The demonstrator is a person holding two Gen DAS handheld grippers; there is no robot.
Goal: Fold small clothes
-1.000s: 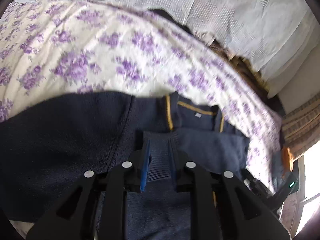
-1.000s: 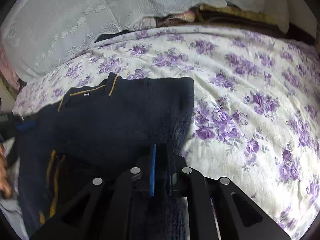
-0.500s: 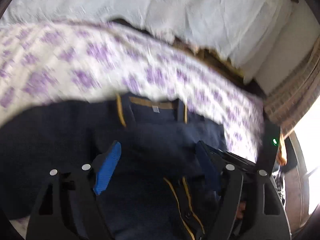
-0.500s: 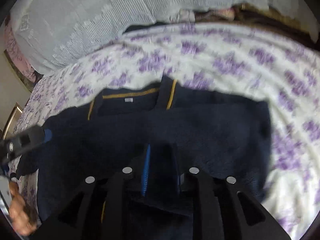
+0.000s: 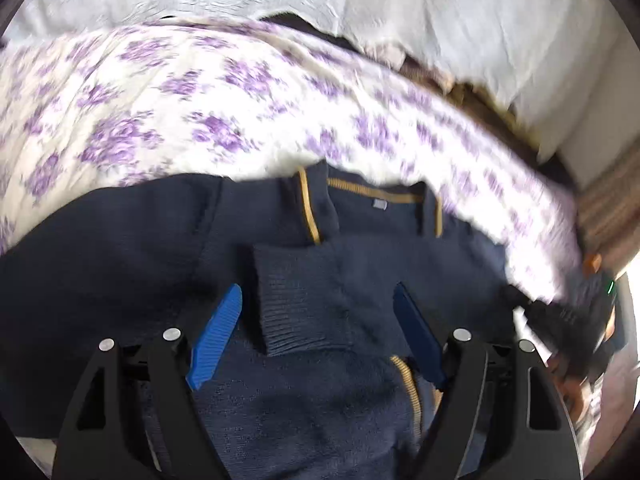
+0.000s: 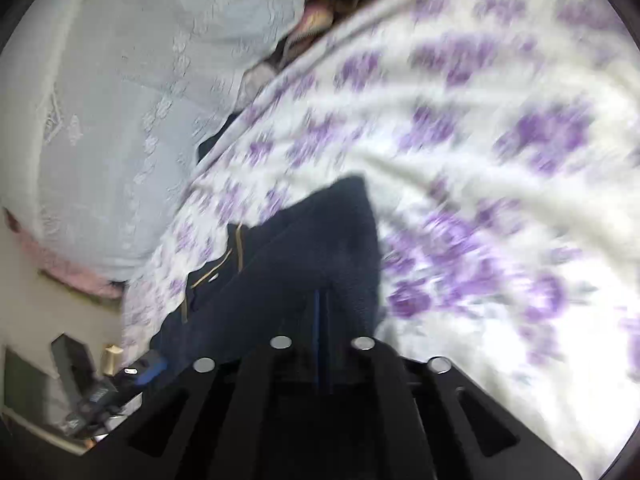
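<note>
I've got the sweater [image 5: 280, 280] spread navy on the floral bedspread [image 5: 160, 120], collar at the far edge, one ribbed cuff [image 5: 300, 304] folded in across the chest just below that collar. My left gripper [image 5: 316, 328] hangs over the cuff with jaws standing wide, blue pads either side of it and clear of the knit, holding nothing. My right gripper [image 6: 322, 320] is closing, jaws almost together, on a fold of the sweater's side; the view there is blurred, but dark cloth runs right up between the pads.

To do this fold well, I reckon the right side should be carried over toward the collar's midline and laid flat, keeping the cuff from dragging out of place. The left can press the cuff if it shifts.

Around the sweater: white lace cloth [image 6: 100, 100] beyond the collar end, and nothing lying on the bedspread in the fold's path. The other handset [image 6: 132, 372] shows off the sweater's left edge, clear for now.
</note>
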